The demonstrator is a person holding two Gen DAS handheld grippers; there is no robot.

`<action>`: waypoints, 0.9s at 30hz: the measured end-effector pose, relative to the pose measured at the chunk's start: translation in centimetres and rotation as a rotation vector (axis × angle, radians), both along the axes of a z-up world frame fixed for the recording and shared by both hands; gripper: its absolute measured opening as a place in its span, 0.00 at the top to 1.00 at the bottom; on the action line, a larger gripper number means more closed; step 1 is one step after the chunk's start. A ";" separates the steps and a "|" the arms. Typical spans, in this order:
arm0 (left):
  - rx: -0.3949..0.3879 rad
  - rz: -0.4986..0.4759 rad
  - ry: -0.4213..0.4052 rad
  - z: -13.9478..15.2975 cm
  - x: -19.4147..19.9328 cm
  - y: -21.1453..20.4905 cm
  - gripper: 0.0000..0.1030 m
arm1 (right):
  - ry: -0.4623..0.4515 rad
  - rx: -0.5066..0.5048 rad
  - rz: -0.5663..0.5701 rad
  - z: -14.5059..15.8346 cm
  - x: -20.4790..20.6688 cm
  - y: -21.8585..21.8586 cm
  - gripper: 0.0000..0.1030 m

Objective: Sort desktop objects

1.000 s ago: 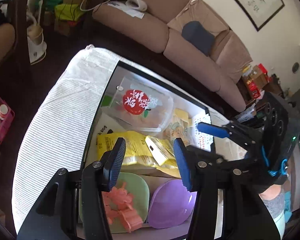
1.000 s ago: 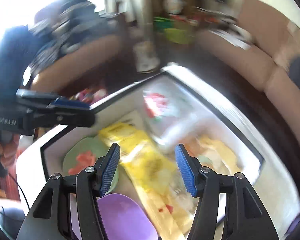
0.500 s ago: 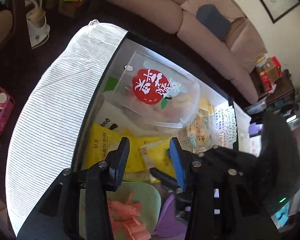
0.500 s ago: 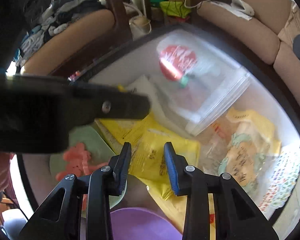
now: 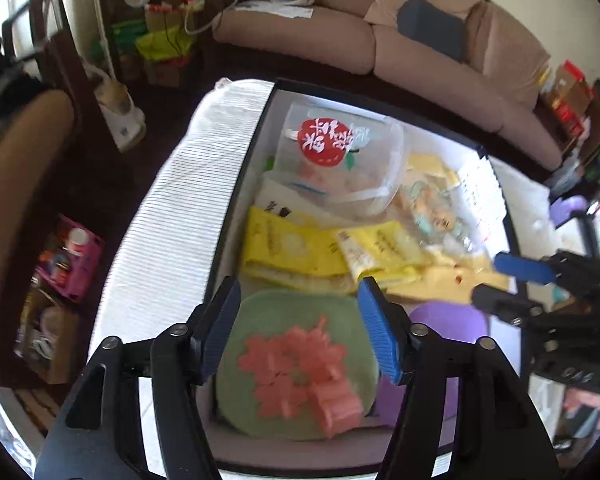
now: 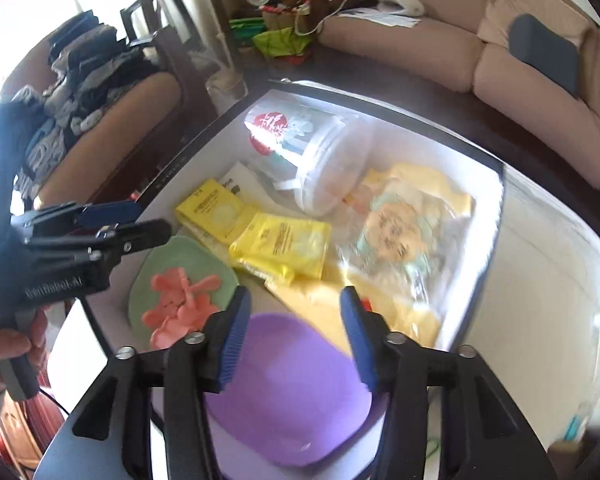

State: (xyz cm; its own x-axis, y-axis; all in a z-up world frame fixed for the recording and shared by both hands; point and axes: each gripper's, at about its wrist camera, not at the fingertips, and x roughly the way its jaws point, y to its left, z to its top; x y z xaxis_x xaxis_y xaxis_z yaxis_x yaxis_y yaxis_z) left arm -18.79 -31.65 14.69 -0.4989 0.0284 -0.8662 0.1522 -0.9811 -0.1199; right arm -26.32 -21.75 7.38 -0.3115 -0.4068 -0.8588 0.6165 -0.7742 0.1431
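Note:
A black-rimmed white tray (image 5: 236,196) holds the desk objects. My left gripper (image 5: 300,328) is open and empty above a green plate (image 5: 260,400) with pink cut-out pieces (image 5: 296,360). My right gripper (image 6: 294,334) is open and empty above a purple plate (image 6: 288,396); it also shows in the left wrist view (image 5: 496,280). Yellow packets (image 5: 296,248) lie mid-tray. A clear tub with a red label (image 5: 336,160) lies on its side at the far end. Clear bags of yellow items (image 6: 400,232) lie to the right.
The tray (image 6: 496,216) sits on a white striped cloth (image 5: 172,216). A beige sofa (image 5: 440,52) stands beyond it. An armchair with piled clothes (image 6: 80,80) is at the left. A pink box of small items (image 5: 68,256) sits on the floor.
Both grippers have opened wider and drawn back toward the near end of the tray. The left one now hovers over the green plate, the right one over the purple plate.

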 end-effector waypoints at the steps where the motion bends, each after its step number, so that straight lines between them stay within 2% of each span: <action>1: -0.023 0.001 0.008 0.2 0.7 0.2 0.33 | 0.004 -0.002 -0.013 -0.1 0.6 0.5 0.47; 4: -0.070 -0.010 0.030 1.2 2.9 1.1 0.30 | -0.003 -0.007 -0.046 0.5 2.1 1.5 0.40; 6: -0.091 -0.020 0.040 2.0 4.1 1.9 0.25 | -0.005 -0.016 -0.065 1.8 3.6 2.5 0.38; 8: -0.105 -0.030 0.057 3.0 5.5 2.6 0.20 | -0.004 -0.027 -0.084 2.8 5.1 3.7 0.30; 10: -0.121 -0.042 0.080 4.0 6.8 3.3 0.09 | 0.007 -0.033 -0.099 5.0 7.5 5.7 0.13; 12: -0.133 -0.053 0.099 4.9 7.9 3.9 0.00 | 0.015 -0.046 -0.113 7.1 9.8 7.4 0.06; 13: -0.139 -0.059 0.105 5.3 8.4 4.3 0.00 | 0.014 -0.055 -0.118 7.7 10.7 8.0 0.03; 21: -0.146 -0.089 0.132 7.6 12.6 7.1 0.00 | 0.042 -0.100 -0.121 12.4 17.1 11.8 0.00; 27: -0.139 -0.123 0.137 7.7 15.2 10.2 0.00 | 0.045 -0.129 -0.169 12.8 20.2 15.5 0.00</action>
State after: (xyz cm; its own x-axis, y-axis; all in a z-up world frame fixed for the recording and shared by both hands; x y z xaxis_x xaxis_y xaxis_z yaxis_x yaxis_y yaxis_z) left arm -3.57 -21.46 22.38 -0.6123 -0.0185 -0.7904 0.0216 -0.9997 0.0066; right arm -6.10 -6.22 20.18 -0.4216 -0.4508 -0.7868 0.4871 -0.8444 0.2228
